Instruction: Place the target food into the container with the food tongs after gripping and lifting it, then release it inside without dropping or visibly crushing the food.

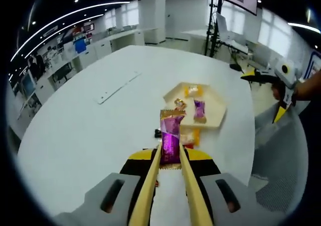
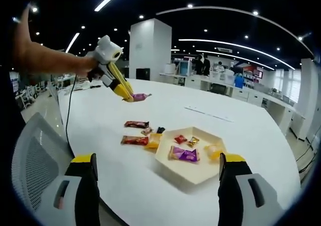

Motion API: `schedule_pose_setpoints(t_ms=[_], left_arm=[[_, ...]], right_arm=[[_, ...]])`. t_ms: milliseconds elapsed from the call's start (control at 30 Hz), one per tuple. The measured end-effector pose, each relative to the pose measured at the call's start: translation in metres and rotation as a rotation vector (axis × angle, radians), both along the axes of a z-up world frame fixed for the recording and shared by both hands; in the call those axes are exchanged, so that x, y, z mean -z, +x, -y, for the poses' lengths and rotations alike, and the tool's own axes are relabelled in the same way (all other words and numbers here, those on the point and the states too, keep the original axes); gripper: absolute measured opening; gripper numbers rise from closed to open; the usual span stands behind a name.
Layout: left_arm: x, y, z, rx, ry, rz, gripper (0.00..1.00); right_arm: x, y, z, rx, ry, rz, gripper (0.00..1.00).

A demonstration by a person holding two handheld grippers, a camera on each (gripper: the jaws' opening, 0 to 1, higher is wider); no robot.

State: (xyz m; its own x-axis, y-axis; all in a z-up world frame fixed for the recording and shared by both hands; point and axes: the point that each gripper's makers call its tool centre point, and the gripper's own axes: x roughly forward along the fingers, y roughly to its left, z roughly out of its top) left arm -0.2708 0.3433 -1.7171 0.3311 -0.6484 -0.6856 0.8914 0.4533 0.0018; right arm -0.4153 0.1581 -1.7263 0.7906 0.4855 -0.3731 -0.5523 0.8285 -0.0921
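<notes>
Here, in the left gripper view, the left tool (image 1: pixel 170 158) pinches a purple snack packet (image 1: pixel 170 138) above the white bench (image 1: pixel 85 131), short of the tray (image 1: pixel 213 120). In the right gripper view, the right tool (image 2: pixel 158 173) is spread wide before the tray (image 2: pixel 193 173).

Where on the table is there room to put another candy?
The white table is bare beyond the tray, toward the flat strip. Inside the tray, its near corner is free. Crowded: the loose candies beside the tray.
</notes>
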Motion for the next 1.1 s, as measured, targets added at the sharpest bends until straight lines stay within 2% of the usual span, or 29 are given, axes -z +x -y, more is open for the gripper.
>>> schedule_pose_setpoints(t_ms=[133, 500, 567, 767, 1100], left_arm=[[-0.001, -0.001, 0.004, 0.012, 0.004, 0.002, 0.18], [-0.003, 0.0, 0.015, 0.033, 0.008, -0.005, 0.18], [-0.004, 0.0, 0.019, 0.046, 0.006, 0.004, 0.18], [-0.004, -0.002, 0.029, 0.068, 0.009, 0.006, 0.18], [-0.002, -0.003, 0.05, 0.092, 0.008, 0.003, 0.17]], right_arm=[[0.001, -0.002, -0.006, -0.04, -0.017, 0.011, 0.99], [0.0, -0.001, -0.003, -0.028, -0.007, 0.009, 0.99], [-0.001, -0.002, -0.005, -0.034, 0.016, 0.004, 0.99], [-0.001, -0.003, -0.006, -0.042, -0.007, 0.019, 0.99], [-0.003, -0.003, -0.003, -0.025, 0.012, 0.013, 0.99]])
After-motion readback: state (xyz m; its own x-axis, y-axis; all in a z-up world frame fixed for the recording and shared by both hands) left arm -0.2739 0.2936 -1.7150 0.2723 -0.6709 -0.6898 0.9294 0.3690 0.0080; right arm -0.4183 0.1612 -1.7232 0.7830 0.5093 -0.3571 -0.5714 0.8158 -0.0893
